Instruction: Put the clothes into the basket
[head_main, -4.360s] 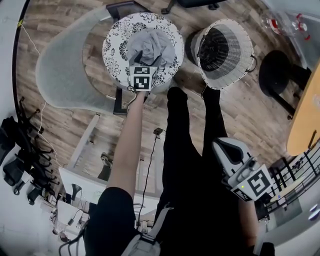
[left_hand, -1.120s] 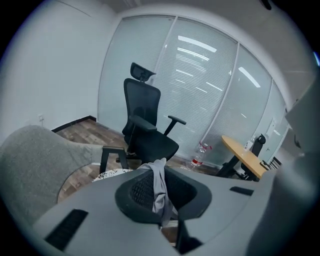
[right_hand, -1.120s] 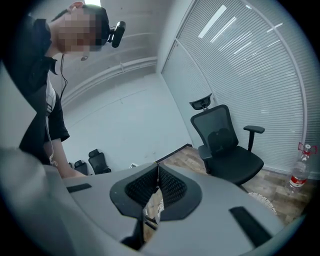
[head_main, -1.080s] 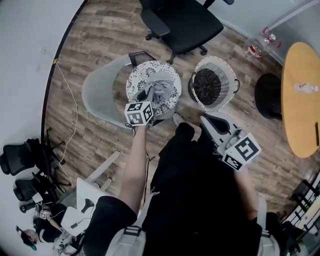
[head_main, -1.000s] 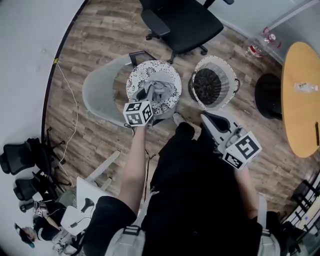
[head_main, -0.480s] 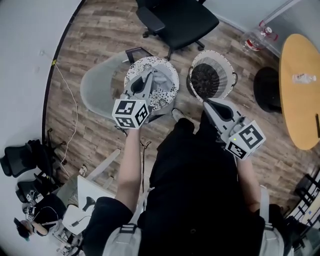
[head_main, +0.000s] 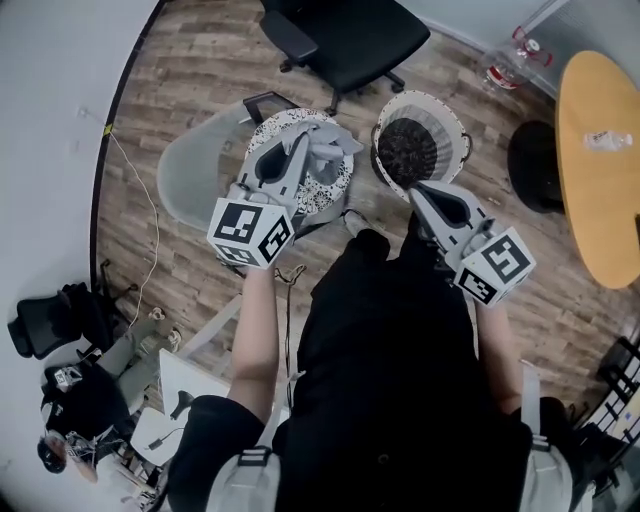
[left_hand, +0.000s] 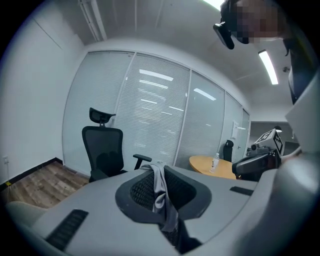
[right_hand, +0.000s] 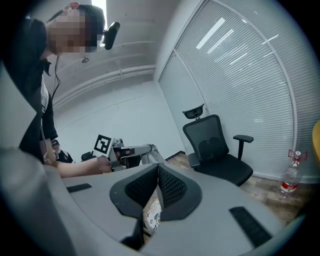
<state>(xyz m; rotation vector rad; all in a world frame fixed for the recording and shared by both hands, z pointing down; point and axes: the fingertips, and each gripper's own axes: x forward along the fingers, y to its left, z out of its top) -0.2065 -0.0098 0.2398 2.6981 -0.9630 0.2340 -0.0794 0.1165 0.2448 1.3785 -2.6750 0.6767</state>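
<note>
In the head view my left gripper is raised over the round black-and-white patterned stool, shut on a grey garment that hangs from its tip. The left gripper view shows that grey cloth pinched between the pads of my left gripper. The woven basket, white-rimmed and dark inside, stands on the floor just right of the stool. My right gripper hovers near the basket's front rim, shut with nothing in it; its own view shows my right gripper with its pads meeting at the tip.
A black office chair stands behind the stool and basket. A round wooden table with a water bottle is at the right, with a dark stool beside it. A translucent mat lies under the patterned stool.
My left gripper has risen off the patterned stool, lifting the grey garment with it. My right gripper has drifted slightly towards the basket.
</note>
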